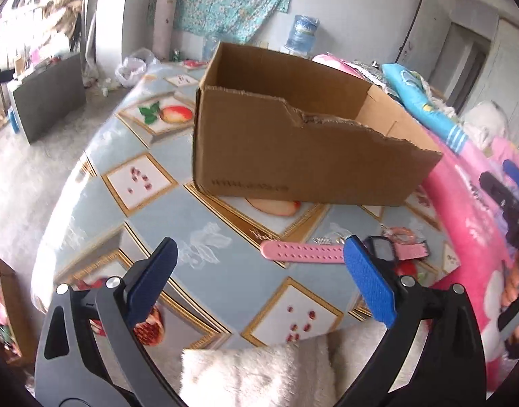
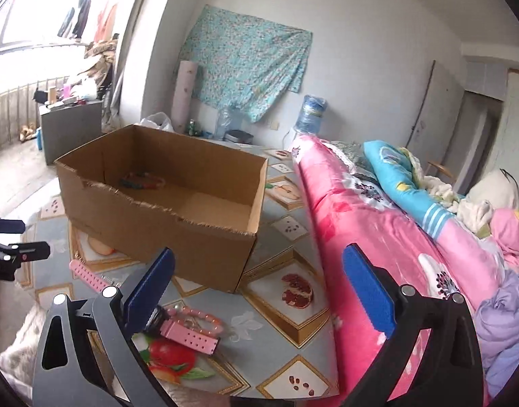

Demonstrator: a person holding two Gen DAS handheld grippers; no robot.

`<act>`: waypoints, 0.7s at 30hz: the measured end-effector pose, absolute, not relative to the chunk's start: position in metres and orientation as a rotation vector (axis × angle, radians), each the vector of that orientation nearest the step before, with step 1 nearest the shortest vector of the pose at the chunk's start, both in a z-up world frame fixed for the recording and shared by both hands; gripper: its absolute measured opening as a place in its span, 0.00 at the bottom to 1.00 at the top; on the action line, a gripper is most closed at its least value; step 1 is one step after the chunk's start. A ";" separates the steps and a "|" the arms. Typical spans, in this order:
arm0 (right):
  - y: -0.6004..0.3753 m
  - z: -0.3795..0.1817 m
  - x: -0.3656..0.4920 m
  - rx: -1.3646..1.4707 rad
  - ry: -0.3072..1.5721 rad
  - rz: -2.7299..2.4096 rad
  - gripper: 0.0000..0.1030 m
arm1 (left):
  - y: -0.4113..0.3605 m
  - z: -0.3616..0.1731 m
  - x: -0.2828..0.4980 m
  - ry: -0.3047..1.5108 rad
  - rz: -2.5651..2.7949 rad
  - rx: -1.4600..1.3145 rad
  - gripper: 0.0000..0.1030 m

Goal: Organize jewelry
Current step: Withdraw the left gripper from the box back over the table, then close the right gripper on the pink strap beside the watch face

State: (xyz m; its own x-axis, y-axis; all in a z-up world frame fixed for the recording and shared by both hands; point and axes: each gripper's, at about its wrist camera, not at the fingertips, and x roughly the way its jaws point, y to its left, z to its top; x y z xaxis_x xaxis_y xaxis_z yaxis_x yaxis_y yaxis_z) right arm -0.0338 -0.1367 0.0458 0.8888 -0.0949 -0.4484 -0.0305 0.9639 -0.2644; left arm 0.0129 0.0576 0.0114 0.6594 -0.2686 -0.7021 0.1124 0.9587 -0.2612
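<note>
The cardboard box is showing matt brown paperboard, its cut top edge looking ragged and fibrous. The tablecloth under it is looking smooth and slightly glossy, like printed plastic sheeting, catching pale glare. The pink watch is showing a matt rubbery strap punched with holes and a shiny dark face. The bead bracelet is gleaming like polished plastic. The left claw and right claw are wearing rough, textured blue pads on matt black plastic arms with bright metal pins. The pink quilt is looking like soft printed cloth.
</note>
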 end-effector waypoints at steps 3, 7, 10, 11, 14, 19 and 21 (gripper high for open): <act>-0.142 0.037 -0.039 -0.228 0.495 0.040 0.94 | 0.051 0.008 0.008 0.832 -0.295 -0.230 0.92; -0.143 0.027 -0.043 -0.171 0.531 0.058 0.94 | 0.041 0.002 0.008 0.825 -0.346 -0.208 0.92; -0.138 0.017 -0.044 -0.162 0.554 0.133 0.94 | 0.038 -0.003 0.009 0.817 -0.381 -0.207 0.92; -0.135 0.012 -0.042 -0.177 0.578 0.168 0.94 | 0.036 -0.006 0.010 0.817 -0.379 -0.186 0.92; -0.122 -0.005 -0.036 -0.202 0.644 0.268 0.92 | 0.028 -0.015 0.012 0.820 -0.328 -0.087 0.92; -0.102 -0.031 -0.017 -0.237 0.755 0.390 0.69 | 0.020 -0.028 0.014 0.839 -0.282 0.036 0.92; -0.094 -0.039 -0.012 -0.258 0.788 0.429 0.61 | 0.018 -0.030 0.014 0.836 -0.284 0.049 0.92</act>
